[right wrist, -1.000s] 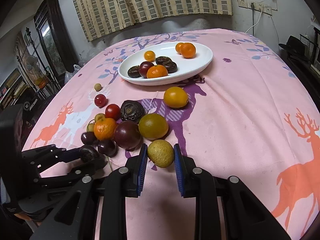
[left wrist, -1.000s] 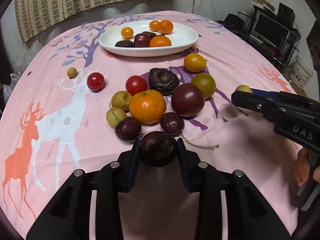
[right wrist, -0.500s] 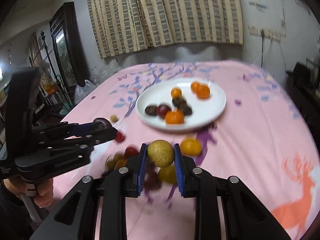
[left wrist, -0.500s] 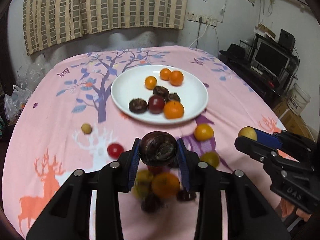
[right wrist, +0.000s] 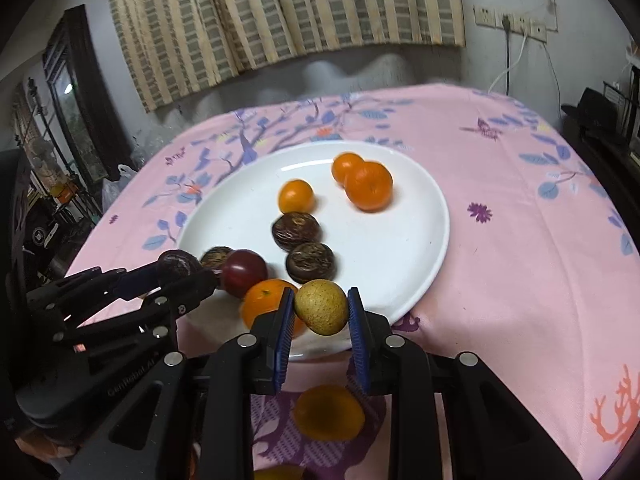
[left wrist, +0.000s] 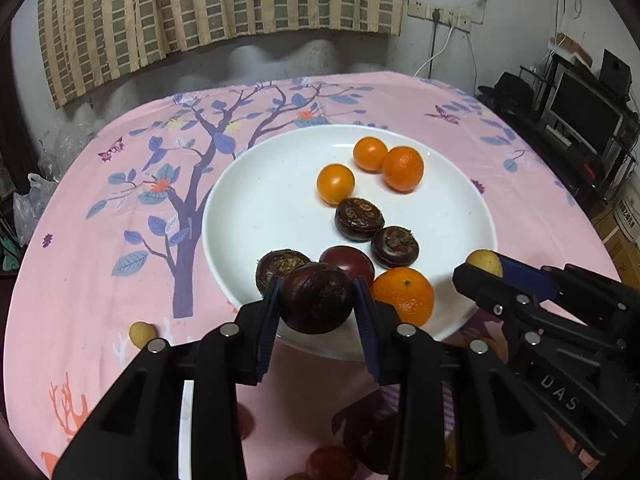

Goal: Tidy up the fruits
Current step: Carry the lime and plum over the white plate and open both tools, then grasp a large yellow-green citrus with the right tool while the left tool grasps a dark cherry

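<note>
Right gripper (right wrist: pixel 320 320): I am unclamping the speckled yellow-green round fruit (right wrist: pixel 322 307); beneath it the white plate's (right wrist: pixel 400 264) rim, so a roll-off is likely. Left gripper (left wrist: pixel 316 306): I am gripping the dark brown wrinkled fruit (left wrist: pixel 316 298).

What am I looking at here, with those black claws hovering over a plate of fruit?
No robot: a person holds a two-fingered tool in each hand, with a camera mounted on each one. One picture looks along the left hand-held gripper, which clamps a dark brown wrinkled round fruit. The other looks along the right hand-held gripper; its jaws are opening around a yellowish-green speckled round fruit. Both hang over the near edge of a white oval plate on a pink tablecloth printed with trees and deer. The plate already holds oranges, dark brown fruits and a purple one.
</note>
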A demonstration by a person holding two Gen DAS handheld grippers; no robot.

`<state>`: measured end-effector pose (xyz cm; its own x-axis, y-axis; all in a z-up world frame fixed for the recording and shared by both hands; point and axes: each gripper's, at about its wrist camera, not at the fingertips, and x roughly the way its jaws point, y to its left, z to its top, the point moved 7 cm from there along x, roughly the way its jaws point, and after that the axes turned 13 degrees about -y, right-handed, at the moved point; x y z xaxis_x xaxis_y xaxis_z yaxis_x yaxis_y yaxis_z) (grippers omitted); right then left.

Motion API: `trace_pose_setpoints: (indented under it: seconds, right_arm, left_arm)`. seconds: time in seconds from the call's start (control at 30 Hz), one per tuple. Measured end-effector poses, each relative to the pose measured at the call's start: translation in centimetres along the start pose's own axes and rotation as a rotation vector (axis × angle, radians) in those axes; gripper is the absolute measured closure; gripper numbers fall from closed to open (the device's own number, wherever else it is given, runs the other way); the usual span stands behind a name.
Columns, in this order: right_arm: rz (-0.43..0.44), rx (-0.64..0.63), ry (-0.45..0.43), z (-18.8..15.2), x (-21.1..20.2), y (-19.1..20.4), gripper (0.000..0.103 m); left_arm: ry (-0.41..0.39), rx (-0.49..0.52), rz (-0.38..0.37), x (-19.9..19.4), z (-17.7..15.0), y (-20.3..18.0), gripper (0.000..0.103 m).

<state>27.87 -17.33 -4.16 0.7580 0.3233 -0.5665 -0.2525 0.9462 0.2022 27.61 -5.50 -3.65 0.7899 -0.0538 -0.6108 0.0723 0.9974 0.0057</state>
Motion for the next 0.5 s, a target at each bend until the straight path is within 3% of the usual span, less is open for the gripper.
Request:
trace_pose_setpoints:
  seconds: [0.03,0.07,0.1,0.17,0.5]
  right_arm:
    - [-0.005,0.005,0.001,0.0,0.1,-0.1,0.048]
    - [-0.014,0.013,-0.009,0.0,0.0,-0.3,0.043]
    - [-0.021,0.027,-0.036,0.1,-0.4,-0.6,0.042]
    - [-0.006,0.033,-0.036,-0.1,-0.9,-0.7,0.042]
    - [0.017,0.050,-0.023,-2.6,-4.8,-1.1,0.042]
  left_arm:
    - [0.004,-0.007,0.002,0.2,-0.1,0.1,0.065]
    - [0.005,-0.021,0.014,0.3,-0.1,0.5,0.059]
    - [0.003,-0.031,0.019,0.2,0.0,0.7,0.046]
    - [-0.022,-0.062,0.026,-0.7,0.1,1.4,0.036]
    - [-0.054,-0.137,0.028,-6.2,-2.1,3.9,0.023]
